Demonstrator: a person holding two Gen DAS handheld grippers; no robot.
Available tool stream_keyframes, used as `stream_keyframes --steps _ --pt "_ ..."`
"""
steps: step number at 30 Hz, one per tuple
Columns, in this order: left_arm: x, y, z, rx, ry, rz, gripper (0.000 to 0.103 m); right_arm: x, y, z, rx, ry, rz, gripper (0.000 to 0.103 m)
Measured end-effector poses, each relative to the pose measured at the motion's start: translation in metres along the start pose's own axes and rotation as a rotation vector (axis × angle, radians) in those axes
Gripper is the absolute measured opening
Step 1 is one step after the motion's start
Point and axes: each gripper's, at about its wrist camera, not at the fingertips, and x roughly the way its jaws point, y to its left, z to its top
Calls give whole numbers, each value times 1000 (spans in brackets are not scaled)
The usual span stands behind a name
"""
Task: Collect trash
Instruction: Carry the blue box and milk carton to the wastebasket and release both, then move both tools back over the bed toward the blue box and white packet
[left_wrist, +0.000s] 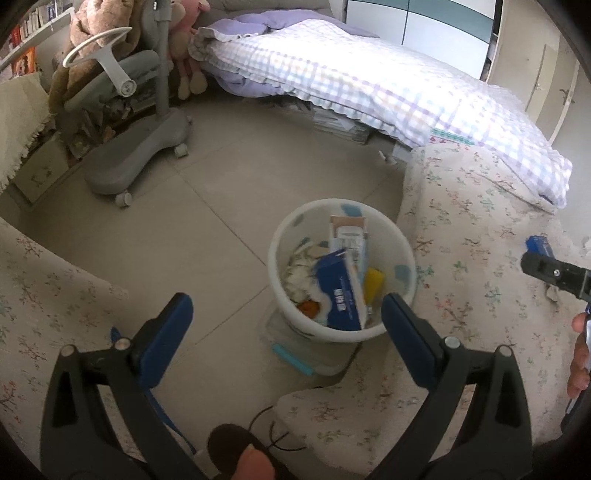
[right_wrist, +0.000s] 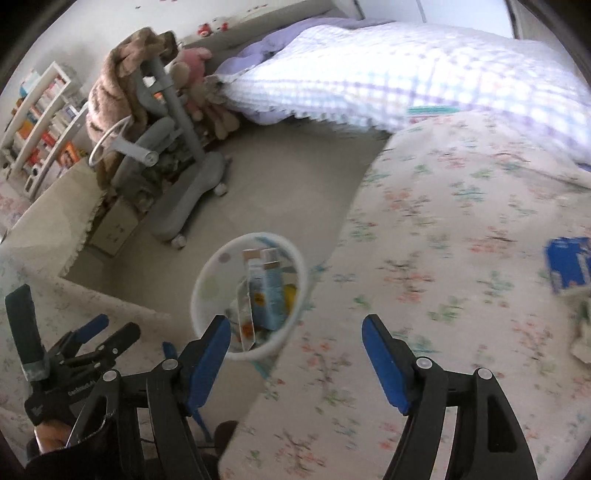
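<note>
A white trash bin (left_wrist: 400, 243) stands on the floor beside the floral-covered bed; it also shows in the right wrist view (right_wrist: 207, 280). It holds a blue box (left_wrist: 341, 291), a tall carton (left_wrist: 349, 230), a yellow item (left_wrist: 373, 282) and crumpled paper. My left gripper (left_wrist: 286, 323) is open and empty just above and in front of the bin. My right gripper (right_wrist: 295, 345) is open and empty, over the bed's edge to the right of the bin. A blue packet (right_wrist: 569, 264) lies on the floral cover at the right; it also shows in the left wrist view (left_wrist: 537, 245).
A grey wheeled chair (left_wrist: 140, 147) draped with plush toys stands at the back left. A checked quilt (left_wrist: 369, 85) covers the far bed. A bookshelf (right_wrist: 40, 118) is at the left. A cable (left_wrist: 273, 435) lies on the floor near my foot.
</note>
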Motion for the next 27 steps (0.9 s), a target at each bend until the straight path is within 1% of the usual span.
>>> stream_keyframes --steps 4,6,8,13,17,19,21,27 --pt "0 -17 2 13 8 -44 101 -26 -25 -6 16 -28 -68 75" --pt "-1 -28 3 46 8 -61 101 -38 -41 -11 20 -37 -125 76" --pt "0 -41 3 82 4 -61 101 -50 -60 -16 30 -42 -179 76" --pt "2 -67 5 114 15 -89 101 -68 -109 -25 80 -42 -284 76" --pt "0 -93 7 135 14 -121 101 -78 -149 -33 101 -35 -391 76" --pt "0 -105 7 157 22 -135 101 -80 -167 -37 122 -26 -426 76" --pt "1 -118 7 185 26 -142 101 -82 -183 -39 144 -17 -441 76" --pt "9 -148 7 236 40 -140 101 -75 -225 -40 224 15 -486 76"
